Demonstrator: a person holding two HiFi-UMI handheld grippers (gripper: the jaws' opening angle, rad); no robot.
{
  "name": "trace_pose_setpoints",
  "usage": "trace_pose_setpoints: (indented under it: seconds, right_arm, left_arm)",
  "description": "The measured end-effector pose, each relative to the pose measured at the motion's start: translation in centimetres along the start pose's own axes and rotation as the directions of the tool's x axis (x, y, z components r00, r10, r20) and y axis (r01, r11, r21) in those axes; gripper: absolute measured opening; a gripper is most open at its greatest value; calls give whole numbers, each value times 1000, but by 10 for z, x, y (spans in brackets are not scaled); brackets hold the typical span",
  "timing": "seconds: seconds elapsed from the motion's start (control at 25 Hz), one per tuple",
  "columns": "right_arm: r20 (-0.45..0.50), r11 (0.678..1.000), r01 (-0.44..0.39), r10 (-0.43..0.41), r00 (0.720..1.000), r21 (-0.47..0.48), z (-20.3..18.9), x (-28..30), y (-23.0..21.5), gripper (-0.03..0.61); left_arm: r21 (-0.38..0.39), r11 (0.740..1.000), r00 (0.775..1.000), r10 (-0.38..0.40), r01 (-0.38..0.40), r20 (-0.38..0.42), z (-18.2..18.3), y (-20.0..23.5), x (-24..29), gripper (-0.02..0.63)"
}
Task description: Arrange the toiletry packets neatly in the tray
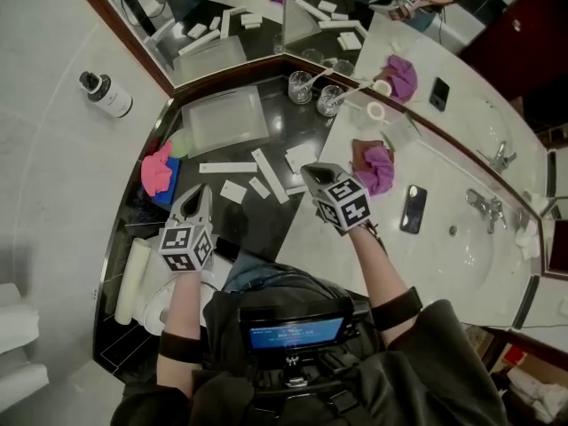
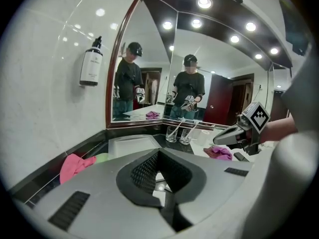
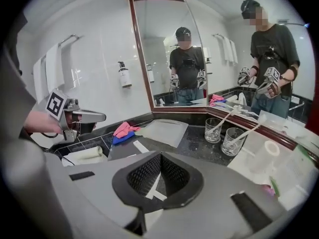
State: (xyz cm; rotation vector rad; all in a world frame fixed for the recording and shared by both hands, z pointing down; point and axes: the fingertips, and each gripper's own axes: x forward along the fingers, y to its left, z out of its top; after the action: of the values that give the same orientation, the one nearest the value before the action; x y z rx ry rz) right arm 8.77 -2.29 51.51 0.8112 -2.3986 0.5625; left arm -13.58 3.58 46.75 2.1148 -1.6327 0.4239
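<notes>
Fingers pressed together on both our grippers, nothing pinched between them.
The packets [image 1: 269, 175] lie scattered on the black counter [image 1: 257, 227], at 5 o'clock from the tray [image 1: 226, 118] and all outside it. We hold our left gripper [image 1: 197, 193] at 7 o'clock of them and our right gripper [image 1: 311, 172] just at 3 o'clock. A pink cloth [image 1: 156, 169] sits at 9 o'clock, and two glasses [image 1: 302, 85] stand at 1 o'clock.
</notes>
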Motion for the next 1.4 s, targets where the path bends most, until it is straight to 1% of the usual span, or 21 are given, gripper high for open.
trace_pose_setpoints:
  seconds: [0.2, 0.44, 0.52, 0.68, 0.96, 1.24, 1.36, 1.4]
  right_arm:
    - [48, 999, 36, -38, 998, 40, -2, -22, -11, 0]
    - [50, 997, 46, -49, 998, 59, -12, -31, -14, 0]
    - [42, 997, 51, -53, 998, 62, -17, -32, -13, 0]
    - [33, 996, 59, -61, 998, 62, -20, -32, -12, 0]
    - [2, 998, 44, -44, 999, 36, -25, -28, -8, 0]
    - [-4, 999, 29, -29, 1000, 20, -21, -20, 0, 0]
    - [-7, 1000, 24, -24, 1000, 20, -21, -16, 3, 0]
    - [-9, 1000, 23, -23, 1000, 21, -21, -14, 5, 0]
  left_arm:
    - [18, 1000, 1000, -8, 8, 10, 3, -13, -3, 0]
    - [55, 998, 999, -30, 28, 34, 7, -25, -7, 0]
    - [43, 999, 999, -33, 31, 38, 7, -25, -8, 0]
    - [-9, 999, 998, -34, 34, 50, 5, -20, -7, 0]
    - [3, 999, 998, -49, 49, 43, -1, -23, -11, 0]
    - [30, 998, 998, -59, 58, 25, -4, -19, -4, 0]
    - [74, 995, 997, -73, 73, -3, -8, -19, 2, 2]
    - [92, 992, 996, -85, 86, -16, -10, -19, 4, 22]
